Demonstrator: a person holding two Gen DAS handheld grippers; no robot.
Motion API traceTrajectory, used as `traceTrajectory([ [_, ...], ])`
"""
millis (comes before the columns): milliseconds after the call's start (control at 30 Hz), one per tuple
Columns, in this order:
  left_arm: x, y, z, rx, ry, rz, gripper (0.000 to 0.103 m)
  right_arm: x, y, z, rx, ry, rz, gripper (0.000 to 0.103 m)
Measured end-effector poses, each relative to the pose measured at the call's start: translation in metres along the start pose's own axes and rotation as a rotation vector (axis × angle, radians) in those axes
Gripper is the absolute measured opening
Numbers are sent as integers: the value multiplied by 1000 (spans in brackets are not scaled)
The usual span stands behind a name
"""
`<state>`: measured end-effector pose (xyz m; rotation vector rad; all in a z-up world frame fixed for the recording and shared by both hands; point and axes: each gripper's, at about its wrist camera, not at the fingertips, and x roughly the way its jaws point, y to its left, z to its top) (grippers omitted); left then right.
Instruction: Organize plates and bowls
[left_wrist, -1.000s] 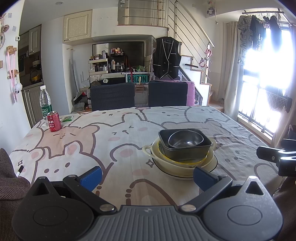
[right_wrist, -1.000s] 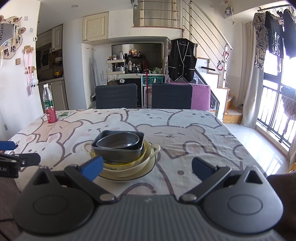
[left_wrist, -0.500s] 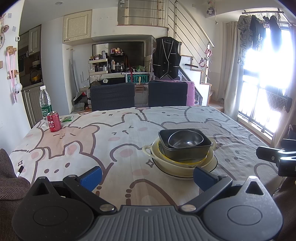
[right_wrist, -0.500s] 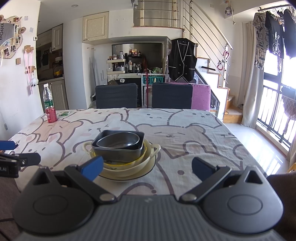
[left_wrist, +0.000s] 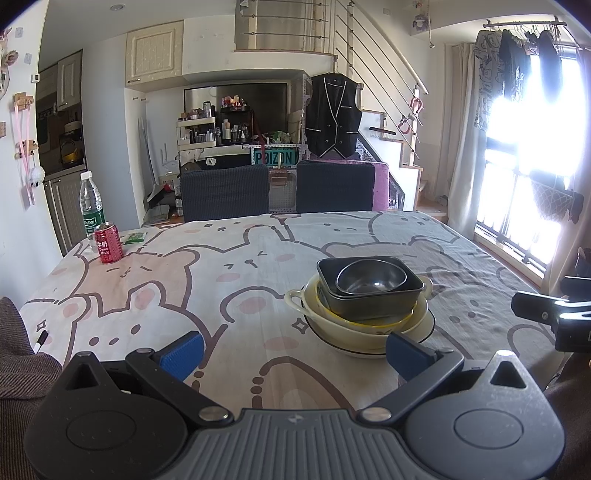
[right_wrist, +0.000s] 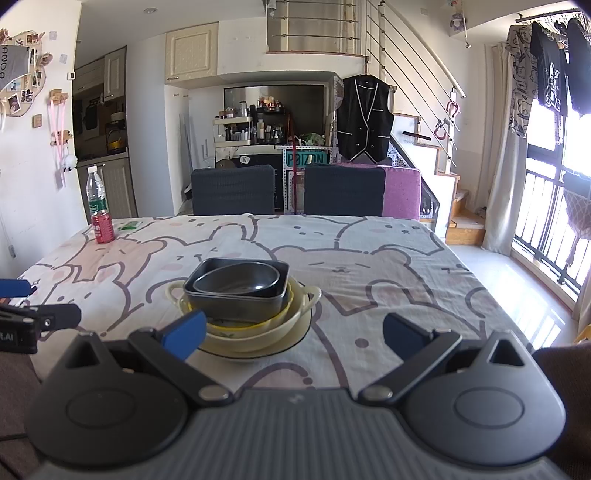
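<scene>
A stack of dishes stands on the table with the bear-print cloth (left_wrist: 229, 280). A round steel bowl (left_wrist: 371, 282) sits in a dark square dish (left_wrist: 373, 306), which sits in a yellow bowl (right_wrist: 255, 325), a cream handled bowl (left_wrist: 332, 321) and a black-rimmed plate (left_wrist: 424, 325) at the bottom. The stack also shows in the right wrist view (right_wrist: 240, 291). My left gripper (left_wrist: 293, 356) is open and empty, near the table's front edge, left of the stack. My right gripper (right_wrist: 293, 332) is open and empty, in front of the stack's right side.
A red can (left_wrist: 108, 248) and a water bottle (left_wrist: 90, 206) stand at the table's far left corner beside a green packet (left_wrist: 133, 237). Two dark chairs (left_wrist: 225, 192) stand behind the table. A window (left_wrist: 535, 177) is on the right.
</scene>
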<state>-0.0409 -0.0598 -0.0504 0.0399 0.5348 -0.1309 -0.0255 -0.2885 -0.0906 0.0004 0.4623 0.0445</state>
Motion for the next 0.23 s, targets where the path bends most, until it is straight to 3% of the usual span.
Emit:
traceTrajectory([
  [233, 0, 0, 0, 3, 0, -2, 103, 0, 0, 0, -2, 1, 1, 103],
])
